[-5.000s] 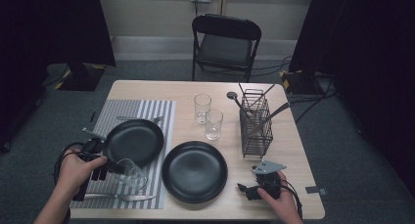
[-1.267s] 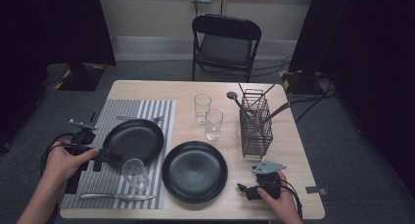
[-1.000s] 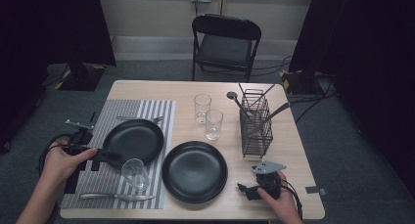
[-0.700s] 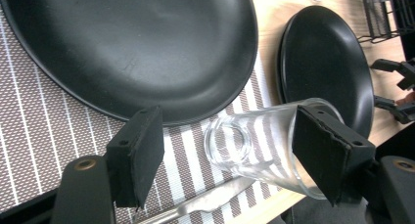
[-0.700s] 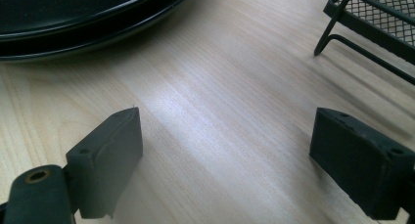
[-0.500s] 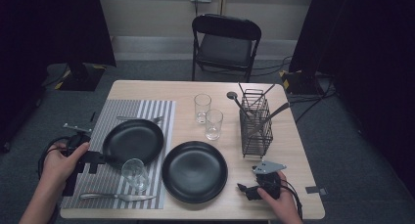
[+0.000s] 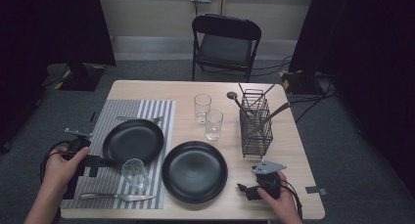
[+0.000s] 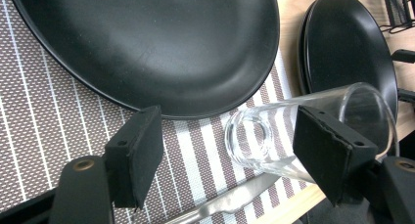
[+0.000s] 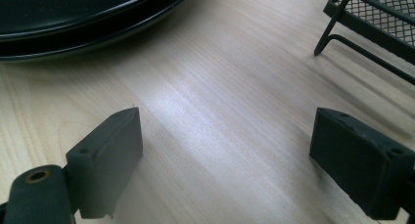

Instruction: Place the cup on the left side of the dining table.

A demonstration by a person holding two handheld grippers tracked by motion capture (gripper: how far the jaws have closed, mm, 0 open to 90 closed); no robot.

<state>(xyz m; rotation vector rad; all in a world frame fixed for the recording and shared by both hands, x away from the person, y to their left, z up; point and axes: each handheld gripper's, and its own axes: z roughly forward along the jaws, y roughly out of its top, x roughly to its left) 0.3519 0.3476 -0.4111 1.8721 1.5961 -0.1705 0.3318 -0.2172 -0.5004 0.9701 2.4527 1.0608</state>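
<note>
The left tool (image 8: 225, 150) hovers with jaws spread wide, empty, before a drinking glass (image 8: 293, 131) on the striped placemat (image 8: 44, 116) beside a black plate (image 8: 147, 43). The right tool (image 9: 225, 160) rests apart on the counter (image 9: 220, 87).

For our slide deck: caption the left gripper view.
Open left gripper facing a clear drinking glass on the striped placemat.

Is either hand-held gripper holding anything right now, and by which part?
Nothing is held. The left hand-held gripper is open before the glass; the right hand-held gripper is open over bare table.
</note>
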